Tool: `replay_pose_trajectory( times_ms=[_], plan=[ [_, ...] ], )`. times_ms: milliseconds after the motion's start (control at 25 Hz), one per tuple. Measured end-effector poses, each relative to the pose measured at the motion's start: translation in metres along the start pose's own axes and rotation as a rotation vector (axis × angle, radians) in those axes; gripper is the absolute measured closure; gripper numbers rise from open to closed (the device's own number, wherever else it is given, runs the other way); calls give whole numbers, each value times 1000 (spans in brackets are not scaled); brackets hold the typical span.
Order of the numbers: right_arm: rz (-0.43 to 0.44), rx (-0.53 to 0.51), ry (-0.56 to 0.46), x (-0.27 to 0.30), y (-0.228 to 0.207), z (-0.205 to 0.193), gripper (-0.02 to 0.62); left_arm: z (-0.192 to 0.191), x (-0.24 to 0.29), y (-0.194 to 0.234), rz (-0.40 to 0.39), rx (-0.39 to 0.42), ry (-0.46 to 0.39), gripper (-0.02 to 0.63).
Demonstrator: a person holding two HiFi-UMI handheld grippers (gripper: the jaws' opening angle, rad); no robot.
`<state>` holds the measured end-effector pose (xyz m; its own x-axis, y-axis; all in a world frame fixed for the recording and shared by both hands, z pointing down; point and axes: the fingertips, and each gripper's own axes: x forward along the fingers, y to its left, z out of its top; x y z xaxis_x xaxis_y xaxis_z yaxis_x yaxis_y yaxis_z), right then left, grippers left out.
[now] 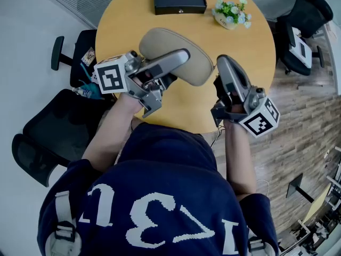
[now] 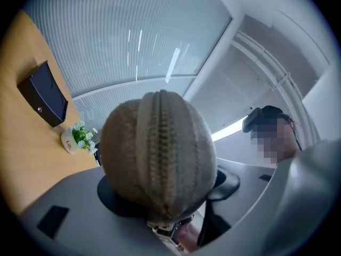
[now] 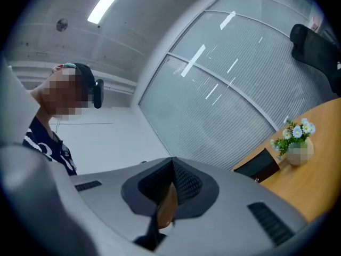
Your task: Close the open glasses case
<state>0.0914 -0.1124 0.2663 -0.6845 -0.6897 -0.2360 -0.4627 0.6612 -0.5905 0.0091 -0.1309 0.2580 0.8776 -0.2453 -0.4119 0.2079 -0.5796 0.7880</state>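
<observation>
An oval beige fabric glasses case (image 1: 198, 67) with a zip seam is held above the round wooden table (image 1: 128, 15). My left gripper (image 1: 180, 67) is shut on it from the left, one finger lying across its top. In the left gripper view the case (image 2: 159, 153) fills the middle between the dark pads (image 2: 113, 197), its zip line running closed down the end facing the camera. My right gripper (image 1: 226, 64) hovers just right of the case, shut, with nothing between its pads (image 3: 184, 188); it does not touch the case.
A black box (image 1: 179, 0) lies at the table's far edge, with a small flower pot (image 1: 232, 12) to its right. Black office chairs stand at the left (image 1: 56, 124) and far right (image 1: 303, 25). A person's face shows blurred in both gripper views.
</observation>
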Motion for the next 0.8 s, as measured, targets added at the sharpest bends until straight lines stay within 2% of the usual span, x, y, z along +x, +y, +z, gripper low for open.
replay_pose_trajectory(
  times_ms=[80,160,200,240,320,400,520,640,800],
  plan=[
    [17,-19,7,3,2,5,574,-22,5,0,-1,9,141,311],
    [40,-27,9,4,1,18,574,-63,16,-1,9,69,359,310],
    [54,-22,28,5,0,22,574,-79,20,-2,15,89,423,310],
    [69,-21,63,5,0,24,574,-86,22,-3,12,74,425,310],
    [75,-46,142,2,-3,20,574,-81,22,-3,-6,-7,336,310],
    [73,-89,201,-6,-6,13,572,-73,17,0,10,-23,299,310],
    [146,-102,281,-23,-2,-1,566,-65,9,4,40,5,326,310],
    [280,-118,384,-37,14,-24,494,-53,0,1,39,-6,337,310],
    [402,-282,581,-45,36,-73,425,-48,-7,-8,-6,-72,405,310]
  ],
)
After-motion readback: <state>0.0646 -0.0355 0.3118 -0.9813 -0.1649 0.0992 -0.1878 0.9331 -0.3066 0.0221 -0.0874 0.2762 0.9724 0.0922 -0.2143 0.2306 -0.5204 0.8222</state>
